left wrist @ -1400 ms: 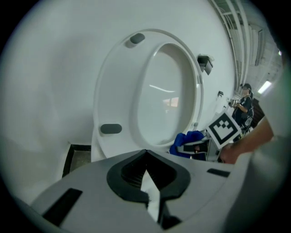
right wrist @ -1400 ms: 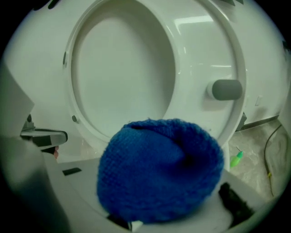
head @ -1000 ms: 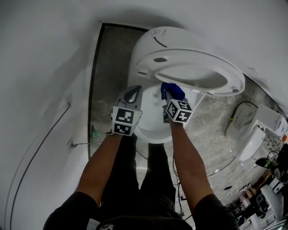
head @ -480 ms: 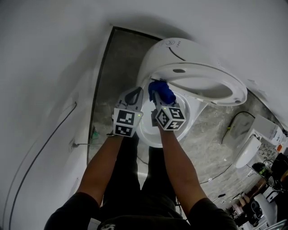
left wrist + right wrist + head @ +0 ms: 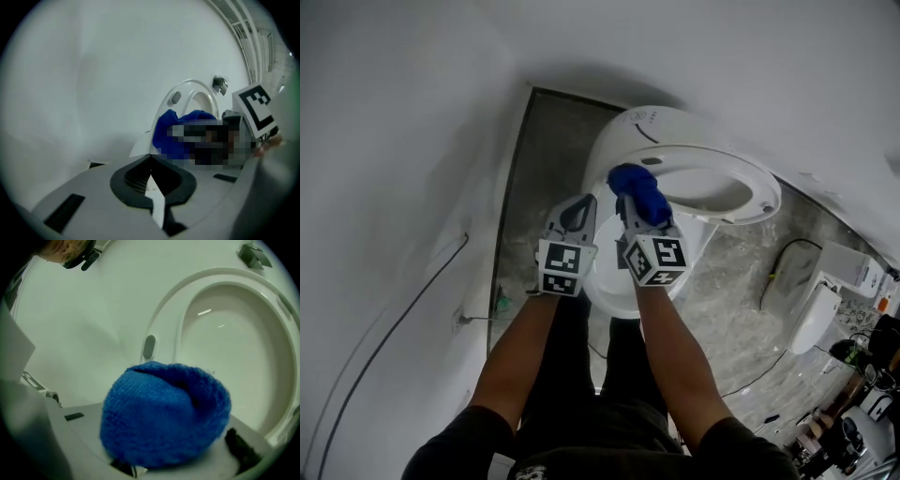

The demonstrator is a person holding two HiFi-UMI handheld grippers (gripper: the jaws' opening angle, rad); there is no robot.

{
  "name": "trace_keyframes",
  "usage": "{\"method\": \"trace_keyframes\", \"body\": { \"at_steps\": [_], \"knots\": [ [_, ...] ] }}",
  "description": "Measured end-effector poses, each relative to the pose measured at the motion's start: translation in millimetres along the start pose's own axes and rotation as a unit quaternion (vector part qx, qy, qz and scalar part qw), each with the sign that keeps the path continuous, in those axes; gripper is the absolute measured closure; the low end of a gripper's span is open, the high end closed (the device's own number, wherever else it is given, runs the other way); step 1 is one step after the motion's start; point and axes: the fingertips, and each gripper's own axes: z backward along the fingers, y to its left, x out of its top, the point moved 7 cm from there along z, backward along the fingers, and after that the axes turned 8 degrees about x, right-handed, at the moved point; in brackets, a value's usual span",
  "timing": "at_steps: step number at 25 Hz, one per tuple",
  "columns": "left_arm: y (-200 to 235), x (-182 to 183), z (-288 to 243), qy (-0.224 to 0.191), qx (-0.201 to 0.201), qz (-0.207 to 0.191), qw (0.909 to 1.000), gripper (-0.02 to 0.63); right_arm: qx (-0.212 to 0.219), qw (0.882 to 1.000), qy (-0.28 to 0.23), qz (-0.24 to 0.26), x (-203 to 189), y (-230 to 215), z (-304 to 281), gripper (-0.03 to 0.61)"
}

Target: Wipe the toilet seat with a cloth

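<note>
The white toilet seat [image 5: 757, 190] stands raised at a slant over the bowl [image 5: 609, 286]; its ring [image 5: 165, 317] fills the right gripper view. My right gripper [image 5: 639, 210] is shut on a bunched blue cloth [image 5: 636, 190], which covers its jaws [image 5: 164, 427]. The cloth is at the seat's near left rim; whether it touches I cannot tell. My left gripper [image 5: 577, 210] hangs just left of it, shut with nothing in it [image 5: 151, 158]. From there the cloth [image 5: 165, 133] and the seat [image 5: 187, 89] show ahead.
A white wall [image 5: 403, 187] with a cable [image 5: 412, 291] runs close on the left. Grey stone floor [image 5: 544, 159] lies beside the toilet. White fixtures [image 5: 817, 314] and cables lie on the floor at right. The person's legs stand before the bowl.
My right gripper has risen with the blue cloth, from under the seat's front to its left rim. The left gripper has also risen a little and stays shut.
</note>
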Motion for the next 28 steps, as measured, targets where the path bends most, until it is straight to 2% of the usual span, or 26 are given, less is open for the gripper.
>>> {"method": "trace_keyframes", "body": {
  "at_steps": [4, 12, 19, 23, 28],
  "knots": [
    [-8.4, 35.6, 2.4, -0.027, -0.013, -0.028, 0.9991, 0.604, -0.015, 0.999, -0.030, 0.008, 31.0, 1.8, 10.8, 0.482],
    [-28.2, 92.0, 22.8, -0.070, -0.025, -0.032, 0.9967, 0.604, -0.047, 0.996, -0.073, 0.020, 93.3, -6.8, 46.8, 0.482],
    [-66.8, 138.3, 31.1, -0.100, -0.049, -0.083, 0.9903, 0.603, -0.084, 0.992, -0.096, 0.001, 128.1, -22.8, 82.1, 0.482],
    [-79.1, 157.5, 32.3, -0.114, -0.055, -0.110, 0.9858, 0.603, -0.087, 0.992, -0.090, -0.006, 134.9, -29.3, 94.3, 0.482],
    [-94.0, 174.5, 27.4, -0.115, -0.040, -0.148, 0.9815, 0.601, -0.089, 0.995, -0.051, 0.018, 142.3, -32.2, 106.4, 0.482]
  ]
}}
